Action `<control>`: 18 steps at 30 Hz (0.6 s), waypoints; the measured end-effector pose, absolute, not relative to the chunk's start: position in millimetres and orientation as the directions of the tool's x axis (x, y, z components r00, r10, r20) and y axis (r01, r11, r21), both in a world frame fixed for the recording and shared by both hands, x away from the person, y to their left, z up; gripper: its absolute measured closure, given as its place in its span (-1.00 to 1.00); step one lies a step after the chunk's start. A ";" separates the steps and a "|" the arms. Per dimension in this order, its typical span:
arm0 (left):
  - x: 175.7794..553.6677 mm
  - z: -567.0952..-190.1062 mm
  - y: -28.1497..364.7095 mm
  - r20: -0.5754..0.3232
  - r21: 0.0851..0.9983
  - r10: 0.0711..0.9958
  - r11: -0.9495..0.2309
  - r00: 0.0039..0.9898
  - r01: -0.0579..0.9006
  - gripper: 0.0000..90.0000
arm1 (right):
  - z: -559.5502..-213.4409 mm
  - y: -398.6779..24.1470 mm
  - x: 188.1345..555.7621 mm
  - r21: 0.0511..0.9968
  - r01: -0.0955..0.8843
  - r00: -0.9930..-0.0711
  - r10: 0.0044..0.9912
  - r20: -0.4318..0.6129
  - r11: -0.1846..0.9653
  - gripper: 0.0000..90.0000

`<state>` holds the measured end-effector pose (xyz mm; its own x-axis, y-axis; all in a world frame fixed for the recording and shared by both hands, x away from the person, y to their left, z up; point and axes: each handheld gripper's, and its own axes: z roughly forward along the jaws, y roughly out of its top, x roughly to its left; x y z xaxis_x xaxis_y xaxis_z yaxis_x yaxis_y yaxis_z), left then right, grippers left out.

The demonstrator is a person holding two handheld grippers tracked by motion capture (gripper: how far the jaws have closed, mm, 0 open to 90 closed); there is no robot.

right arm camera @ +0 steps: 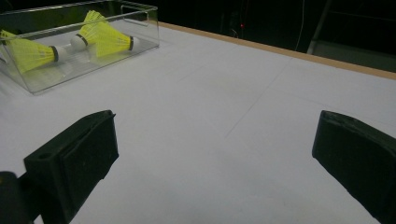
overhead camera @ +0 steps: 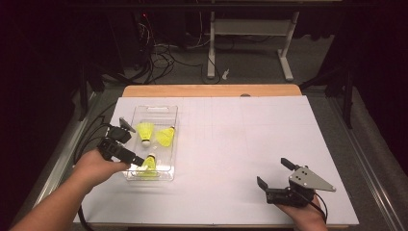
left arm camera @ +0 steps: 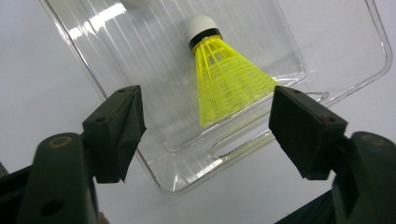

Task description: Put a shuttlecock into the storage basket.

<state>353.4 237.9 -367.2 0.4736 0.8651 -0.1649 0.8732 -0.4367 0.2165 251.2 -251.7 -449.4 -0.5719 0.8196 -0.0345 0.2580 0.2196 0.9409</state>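
Observation:
A clear plastic tray point(overhead camera: 156, 114) on the left of the white table holds three yellow shuttlecocks with white corks: one at the back left point(overhead camera: 145, 131), one at the back right point(overhead camera: 165, 136), one at the near end point(overhead camera: 149, 163). My left gripper point(overhead camera: 132, 147) hangs over the tray's near left corner. In the left gripper view the gripper point(left arm camera: 205, 130) is open above the tray point(left arm camera: 140, 56), and a shuttlecock point(left arm camera: 224, 79) lies on the tray floor beyond the pads, untouched. My right gripper point(overhead camera: 275, 173) rests open and empty at the near right of the table.
The right gripper view looks past the open gripper point(right arm camera: 215, 154) across bare white table to the tray point(right arm camera: 93, 63) and two shuttlecocks point(right arm camera: 28, 51) point(right arm camera: 109, 39). A wooden edge point(overhead camera: 211, 90) borders the table's far side. Cables and a desk frame point(overhead camera: 250, 29) lie on the floor beyond.

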 end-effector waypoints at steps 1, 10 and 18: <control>353.9 -367.3 237.5 -0.169 0.223 0.866 -0.433 0.472 0.874 -0.42 | -449.8 -251.6 251.5 0.941 0.260 -0.574 0.818 -0.032 0.219 -0.98; 354.1 -372.9 225.1 -0.170 0.258 0.848 -0.454 0.503 0.853 -0.61 | -449.3 -252.2 250.9 0.941 0.258 -0.572 0.819 -0.035 0.220 -0.98; 352.4 -381.7 214.1 -0.171 0.297 0.838 -0.457 0.518 0.838 -0.85 | -448.6 -252.8 250.7 0.942 0.255 -0.570 0.821 -0.034 0.217 -0.98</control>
